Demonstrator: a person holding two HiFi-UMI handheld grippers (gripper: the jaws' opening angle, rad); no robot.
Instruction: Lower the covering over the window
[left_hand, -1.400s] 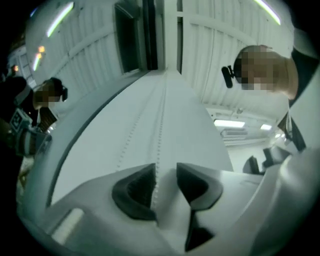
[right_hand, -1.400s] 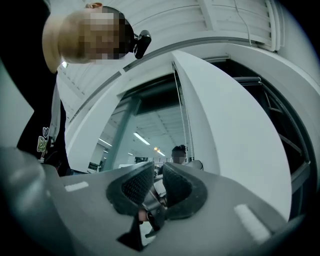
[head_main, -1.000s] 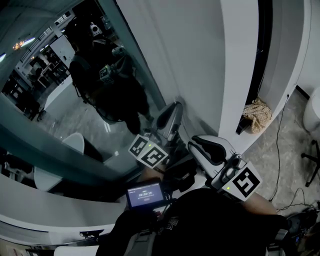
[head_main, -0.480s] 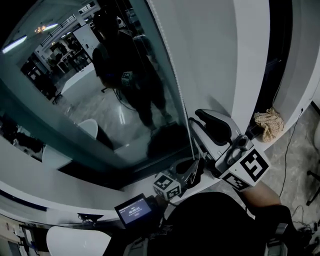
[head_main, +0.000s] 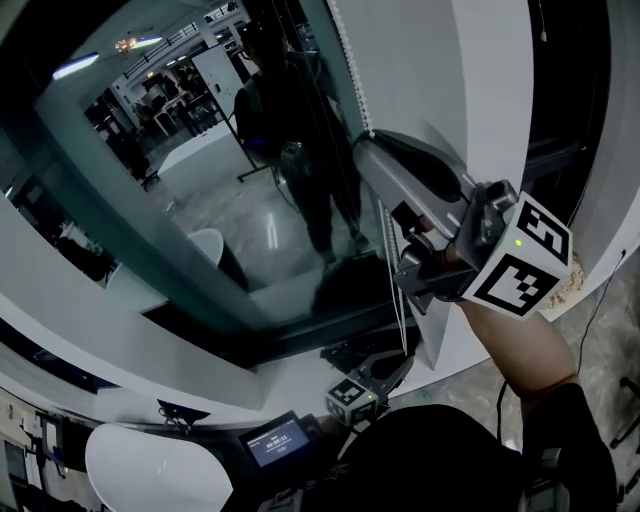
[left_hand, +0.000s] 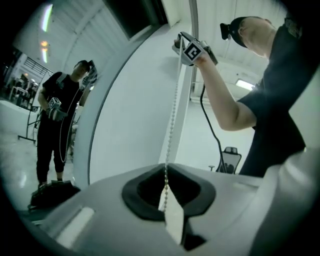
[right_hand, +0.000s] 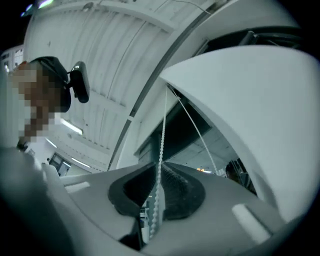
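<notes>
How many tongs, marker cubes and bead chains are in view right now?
Tongs: 2 (left tongs shut on the bead chain; right tongs, jaws just closing on it)
Marker cubes: 2
Bead chain: 1
Total: 5

Grey right claw (head_main: 372, 148), black pads, black-and-white marker cube (head_main: 520, 258), black T-shirt (left_hand: 280, 95)

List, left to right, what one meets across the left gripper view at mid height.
reflection of the person in the window glass → bead chain → office chair → dark shirt of the person
</notes>
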